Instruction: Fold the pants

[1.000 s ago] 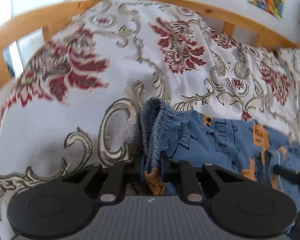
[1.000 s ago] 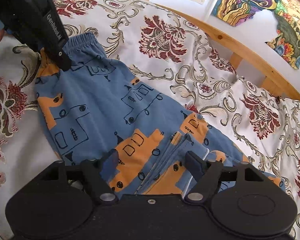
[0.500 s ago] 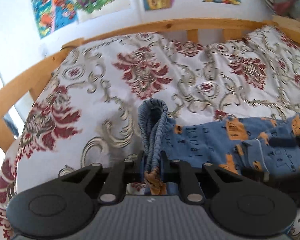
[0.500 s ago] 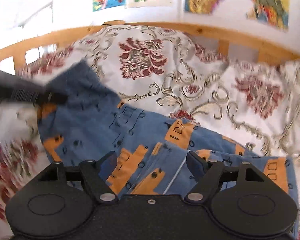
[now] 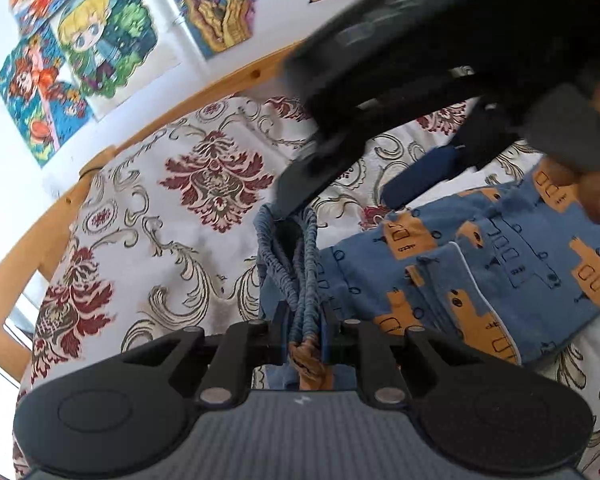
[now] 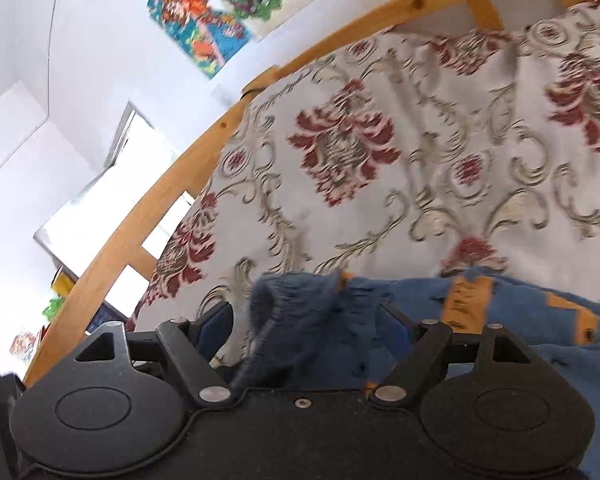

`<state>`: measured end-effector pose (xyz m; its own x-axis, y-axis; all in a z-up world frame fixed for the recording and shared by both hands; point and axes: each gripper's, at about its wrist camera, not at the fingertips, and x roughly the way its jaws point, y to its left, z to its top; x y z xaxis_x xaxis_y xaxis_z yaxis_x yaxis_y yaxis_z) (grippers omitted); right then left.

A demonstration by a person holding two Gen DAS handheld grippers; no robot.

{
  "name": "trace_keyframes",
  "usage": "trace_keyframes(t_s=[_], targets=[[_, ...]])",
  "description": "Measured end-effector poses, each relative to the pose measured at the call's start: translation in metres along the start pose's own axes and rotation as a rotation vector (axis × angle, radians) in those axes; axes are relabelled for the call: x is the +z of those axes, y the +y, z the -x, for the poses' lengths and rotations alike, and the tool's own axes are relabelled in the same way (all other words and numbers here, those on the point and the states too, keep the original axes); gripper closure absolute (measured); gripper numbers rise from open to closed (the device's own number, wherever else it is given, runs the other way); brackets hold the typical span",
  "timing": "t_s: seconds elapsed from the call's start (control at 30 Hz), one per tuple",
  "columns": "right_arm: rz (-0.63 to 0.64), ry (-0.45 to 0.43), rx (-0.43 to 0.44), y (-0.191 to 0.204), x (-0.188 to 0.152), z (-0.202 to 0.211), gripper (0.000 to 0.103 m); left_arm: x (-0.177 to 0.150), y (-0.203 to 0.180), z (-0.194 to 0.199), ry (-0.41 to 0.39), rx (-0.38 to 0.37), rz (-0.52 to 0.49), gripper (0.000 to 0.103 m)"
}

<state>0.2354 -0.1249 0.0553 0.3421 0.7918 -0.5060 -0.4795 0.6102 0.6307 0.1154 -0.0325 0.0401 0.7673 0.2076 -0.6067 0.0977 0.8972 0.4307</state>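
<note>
Pinching pants (image 5: 480, 276) waistband, left gripper (image 5: 305, 326), right gripper (image 6: 306, 334) spread around waistband.

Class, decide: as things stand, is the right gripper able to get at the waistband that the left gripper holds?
Probably yes. The right gripper, open, already hangs right over the waistband, with nothing between; the left gripper clamps only its lower end.

One pair of pants (image 5: 480, 272), blue with orange blocks, lies on one bed (image 5: 148, 240) under one flowered bedspread (image 6: 380, 184). Two grippers show: the left gripper (image 5: 304, 320) and the right gripper (image 5: 340, 160), two fingers (image 5: 284, 316) each. One wooden rail (image 6: 172, 184) runs along the bed's far edge. At least four coloured pictures (image 5: 100, 32) hang on the wall in the left wrist view; their edges overlap, so the count is uncertain.
</note>
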Motion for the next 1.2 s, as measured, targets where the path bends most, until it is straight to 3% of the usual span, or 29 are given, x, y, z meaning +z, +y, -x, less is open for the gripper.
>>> trace_keyframes(t_s=[0.13, 0.2, 0.33, 0.37, 0.47, 0.63, 0.8, 0.9, 1.2], targets=[[0.009, 0.045, -0.022, 0.008, -0.002, -0.016, 0.04, -0.002, -0.007, 0.002, -0.02, 0.006, -0.035, 0.087], [-0.01, 0.059, -0.014, 0.005, -0.005, -0.02, 0.057, -0.003, -0.011, 0.002, -0.027, 0.0, -0.053, 0.087], [-0.04, 0.06, 0.004, -0.001, -0.013, -0.02, 0.077, -0.009, -0.017, 0.001, -0.034, -0.022, -0.057, 0.085], [-0.041, 0.055, 0.004, -0.002, -0.013, -0.019, 0.086, -0.011, -0.017, 0.001, -0.04, -0.02, -0.057, 0.085], [-0.05, 0.037, -0.026, -0.007, -0.016, -0.016, 0.099, -0.018, -0.017, 0.004, -0.057, -0.024, -0.026, 0.069], [-0.09, 0.029, -0.02, -0.018, -0.02, -0.012, 0.099, -0.031, -0.015, 0.004, -0.026, -0.023, 0.059, 0.057], [-0.096, 0.03, -0.022, -0.019, -0.024, -0.011, 0.099, -0.031, -0.01, -0.005, -0.014, -0.004, 0.06, 0.057], [-0.104, 0.029, -0.026, -0.021, -0.024, -0.011, 0.099, -0.03, -0.007, -0.007, -0.014, -0.006, 0.065, 0.078], [-0.108, 0.008, -0.028, -0.022, -0.022, -0.005, 0.099, -0.022, -0.016, 0.001, -0.025, 0.021, 0.021, 0.082]])
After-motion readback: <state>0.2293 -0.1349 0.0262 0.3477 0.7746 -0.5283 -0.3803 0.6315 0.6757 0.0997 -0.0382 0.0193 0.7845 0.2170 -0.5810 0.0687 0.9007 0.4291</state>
